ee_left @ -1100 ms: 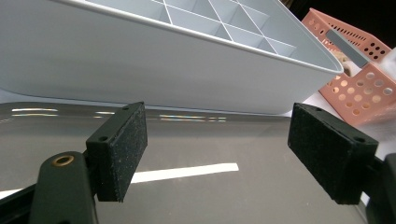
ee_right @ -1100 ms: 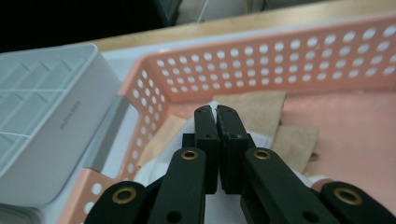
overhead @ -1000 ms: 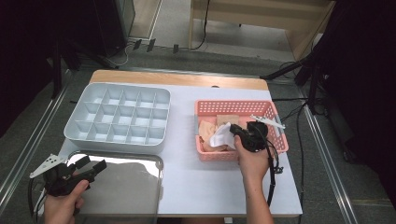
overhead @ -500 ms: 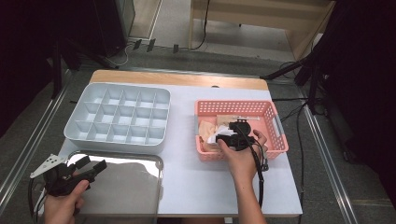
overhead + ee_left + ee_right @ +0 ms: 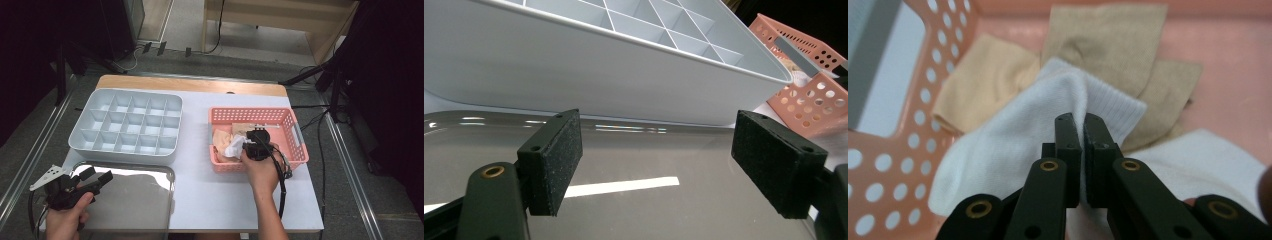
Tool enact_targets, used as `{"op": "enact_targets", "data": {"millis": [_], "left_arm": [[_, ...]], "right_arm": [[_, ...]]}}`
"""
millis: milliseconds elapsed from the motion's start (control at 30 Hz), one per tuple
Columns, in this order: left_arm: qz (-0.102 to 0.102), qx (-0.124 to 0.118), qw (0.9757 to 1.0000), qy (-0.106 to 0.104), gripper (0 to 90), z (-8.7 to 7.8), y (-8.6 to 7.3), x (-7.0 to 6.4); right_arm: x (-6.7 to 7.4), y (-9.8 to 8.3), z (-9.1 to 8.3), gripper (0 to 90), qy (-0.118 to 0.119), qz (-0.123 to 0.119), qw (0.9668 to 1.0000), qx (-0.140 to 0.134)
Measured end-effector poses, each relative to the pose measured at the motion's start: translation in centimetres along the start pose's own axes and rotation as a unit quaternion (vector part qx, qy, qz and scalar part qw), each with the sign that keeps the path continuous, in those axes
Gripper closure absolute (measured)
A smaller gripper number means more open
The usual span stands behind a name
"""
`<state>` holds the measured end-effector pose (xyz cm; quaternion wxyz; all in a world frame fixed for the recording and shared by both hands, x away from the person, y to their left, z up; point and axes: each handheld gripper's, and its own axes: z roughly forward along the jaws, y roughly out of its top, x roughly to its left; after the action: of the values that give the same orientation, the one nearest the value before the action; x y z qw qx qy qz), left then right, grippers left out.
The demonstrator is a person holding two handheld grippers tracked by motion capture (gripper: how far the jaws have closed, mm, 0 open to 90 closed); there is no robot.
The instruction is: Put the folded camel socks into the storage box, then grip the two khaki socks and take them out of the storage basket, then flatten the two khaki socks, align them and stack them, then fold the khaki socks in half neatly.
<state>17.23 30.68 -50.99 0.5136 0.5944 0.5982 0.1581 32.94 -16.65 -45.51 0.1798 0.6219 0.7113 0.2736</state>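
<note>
The left claw [image 5: 97, 179] hovers over the steel tray [image 5: 150, 210] at 7 o'clock, jaws apart and empty. Divided organizer [image 5: 127, 127]: no socks yet. At 3 o'clock, right claw [image 5: 1082, 131] has just clamped the white sock [image 5: 1013, 145] inside the pink basket [image 5: 295, 130]; sorting has barely begun.

sock [image 5: 1013, 145]: white | basket [image 5: 295, 131]: pink, perforated | divided tray [image 5: 127, 127]: pale grey
</note>
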Motion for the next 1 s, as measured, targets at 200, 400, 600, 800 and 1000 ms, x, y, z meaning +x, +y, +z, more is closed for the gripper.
{"op": "enact_targets", "data": {"millis": [200,400,600,800,1000], "left_arm": [[0.004,0.002,1.0000,-0.001,21.4,0.0,0.0,-0.1],[0.012,0.004,0.9999,-0.005,21.3,0.1,-0.1,-0.3],[0.015,0.002,0.9999,-0.005,21.2,0.2,-0.2,-0.5],[0.017,0.006,0.9998,-0.007,21.1,0.3,-0.2,-0.5],[0.017,0.006,0.9998,-0.007,21.1,0.3,-0.2,-0.6]], "right_arm": [[0.1,-0.4,-2.3,89.3,0.047,0.002,0.9908,-0.127],[0.0,-0.6,-4.3,89.3,0.074,-0.002,0.9744,-0.212],[0.0,-0.6,-5.5,89.2,0.104,-0.002,0.9589,-0.264],[0.3,-0.3,-6.5,89.2,0.115,0.005,0.9506,-0.288],[0.8,-0.2,-7.5,89.3,0.126,0.005,0.9434,-0.307]]}}
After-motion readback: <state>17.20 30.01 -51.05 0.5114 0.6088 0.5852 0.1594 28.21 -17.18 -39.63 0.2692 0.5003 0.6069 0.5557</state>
